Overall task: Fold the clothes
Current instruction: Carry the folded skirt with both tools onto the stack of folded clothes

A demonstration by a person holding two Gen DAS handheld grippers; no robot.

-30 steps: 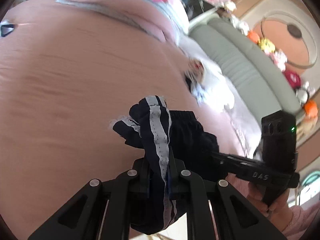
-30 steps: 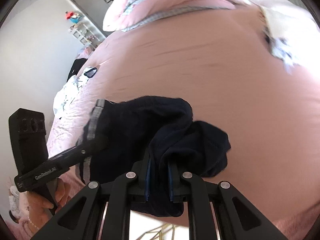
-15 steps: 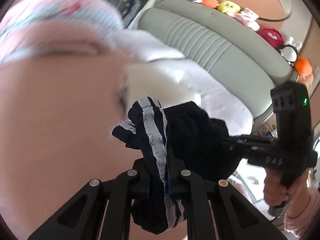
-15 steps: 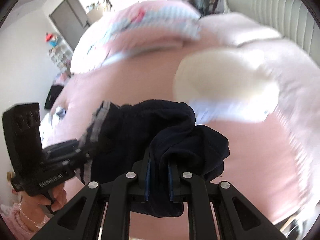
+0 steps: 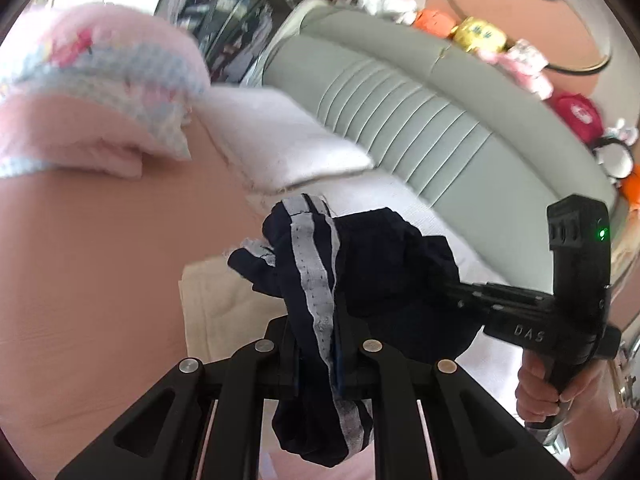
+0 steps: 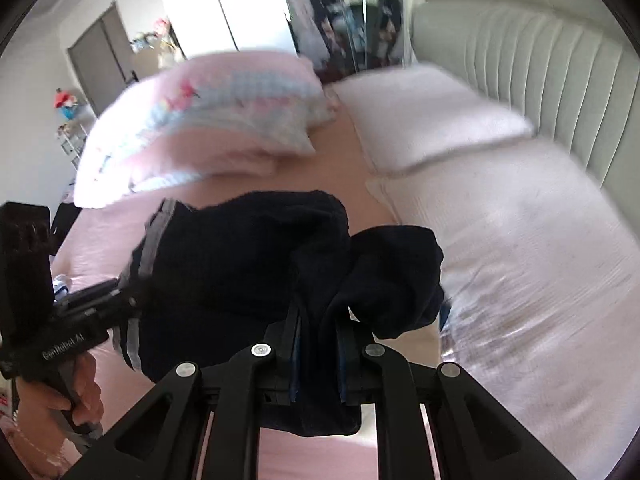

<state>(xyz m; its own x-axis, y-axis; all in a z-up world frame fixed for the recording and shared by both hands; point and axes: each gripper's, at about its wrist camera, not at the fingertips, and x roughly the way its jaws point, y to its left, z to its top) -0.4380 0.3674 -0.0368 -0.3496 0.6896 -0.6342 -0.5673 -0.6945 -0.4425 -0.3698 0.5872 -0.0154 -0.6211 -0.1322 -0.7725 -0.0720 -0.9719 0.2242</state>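
A dark navy garment with a grey-white side stripe hangs bunched in the air between both grippers, above the pink bed. My left gripper is shut on its striped edge. My right gripper is shut on a dark fold of the same navy garment. In the left wrist view the right gripper reaches in from the right, a hand under its handle. In the right wrist view the left gripper comes in from the left. A cream folded cloth lies on the bed below the garment.
The pink bed sheet fills the left. A pink-and-blue patterned quilt is heaped at the back. Pale pillows lie against a grey-green padded headboard. Soft toys line the top of the headboard.
Both grippers have swung across the bed toward the pillows and headboard, carrying the navy garment with them. The grip on the garment is unchanged.
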